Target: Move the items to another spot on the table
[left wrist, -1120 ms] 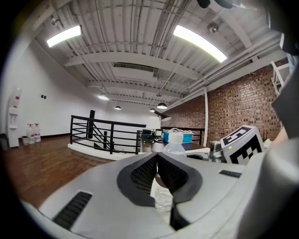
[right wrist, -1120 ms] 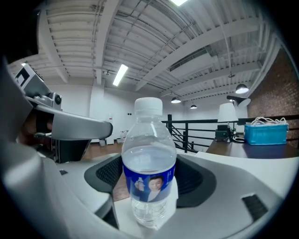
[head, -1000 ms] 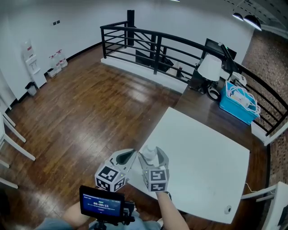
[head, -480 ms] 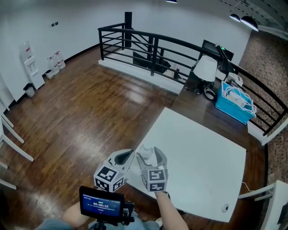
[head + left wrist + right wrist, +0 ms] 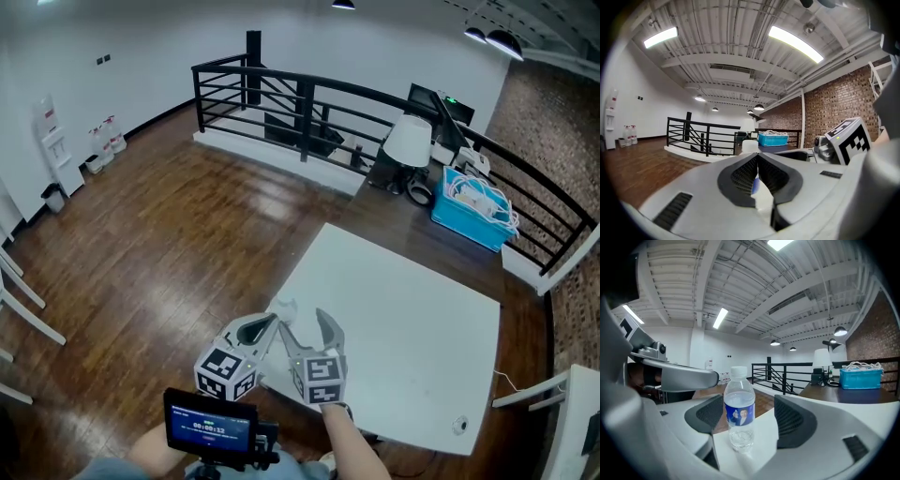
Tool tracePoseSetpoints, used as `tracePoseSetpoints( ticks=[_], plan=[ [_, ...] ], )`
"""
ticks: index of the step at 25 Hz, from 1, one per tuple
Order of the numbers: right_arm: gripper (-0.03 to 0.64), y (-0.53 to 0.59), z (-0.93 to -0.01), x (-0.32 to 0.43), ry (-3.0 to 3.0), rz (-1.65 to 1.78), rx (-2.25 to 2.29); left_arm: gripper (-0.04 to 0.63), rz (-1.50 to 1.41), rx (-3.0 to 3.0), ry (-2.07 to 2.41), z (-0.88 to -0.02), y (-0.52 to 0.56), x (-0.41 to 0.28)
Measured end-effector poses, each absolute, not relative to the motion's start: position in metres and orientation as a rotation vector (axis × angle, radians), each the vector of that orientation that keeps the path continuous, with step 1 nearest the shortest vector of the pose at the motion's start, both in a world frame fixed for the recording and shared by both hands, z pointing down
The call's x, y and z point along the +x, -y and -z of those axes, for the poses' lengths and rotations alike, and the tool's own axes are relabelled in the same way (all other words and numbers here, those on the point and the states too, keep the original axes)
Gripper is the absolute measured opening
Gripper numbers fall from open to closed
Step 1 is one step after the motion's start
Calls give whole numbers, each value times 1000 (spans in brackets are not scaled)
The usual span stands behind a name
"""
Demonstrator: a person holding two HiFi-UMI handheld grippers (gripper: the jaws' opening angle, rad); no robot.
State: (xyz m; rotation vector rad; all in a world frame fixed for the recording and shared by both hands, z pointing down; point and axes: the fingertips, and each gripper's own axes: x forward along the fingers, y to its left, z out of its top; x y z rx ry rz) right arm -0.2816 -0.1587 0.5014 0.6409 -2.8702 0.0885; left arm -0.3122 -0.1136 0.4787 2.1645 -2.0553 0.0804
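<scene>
A clear water bottle (image 5: 284, 309) with a white cap and blue label stands upright on the near left corner of the white table (image 5: 403, 309). In the right gripper view the bottle (image 5: 739, 411) rises between the two spread pads, touching neither. My right gripper (image 5: 307, 326) (image 5: 750, 420) is open around it. My left gripper (image 5: 262, 328) hangs just left of the bottle, off the table's edge, and its jaws (image 5: 757, 161) are shut with nothing gripped. Through the slit below them a strip of the blue label shows.
The wooden floor (image 5: 159, 234) lies left of the table. A black railing (image 5: 309, 98), a dark desk with a lamp (image 5: 410, 141) and a blue basket (image 5: 472, 211) stand beyond. A small round object (image 5: 459, 425) sits near the table's right front edge. A small screen (image 5: 211, 422) is mounted below the grippers.
My right gripper's jaws have spread wider and drawn back a little from the bottle, which now stands free. The head view has shifted, and the left gripper has kept its place.
</scene>
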Motion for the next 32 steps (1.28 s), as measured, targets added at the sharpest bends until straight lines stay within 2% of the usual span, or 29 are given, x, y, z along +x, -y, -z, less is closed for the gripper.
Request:
tracePoseSetpoints(
  ticks=[5, 8, 14, 19, 23, 32],
  plan=[
    [345, 166, -490, -242, 2873, -78, 679, 14, -94, 2201, 1998, -465, 124, -271],
    [307, 170, -482, -218, 2879, -80, 704, 14, -106, 2227, 1953, -460, 130, -245],
    [307, 187, -467, -158, 2897, -209, 805, 12, -101, 2318, 1901, -463, 154, -198],
    [295, 196, -454, -112, 2880, -128, 851, 11, -107, 2377, 1835, -456, 172, -153],
    [190, 209, -447, -74, 2853, -80, 934, 11, -103, 2435, 1780, -455, 188, -117],
    [81, 229, -433, -11, 2856, -38, 1075, 12, -143, 2540, 1678, -445, 211, -50]
  ],
)
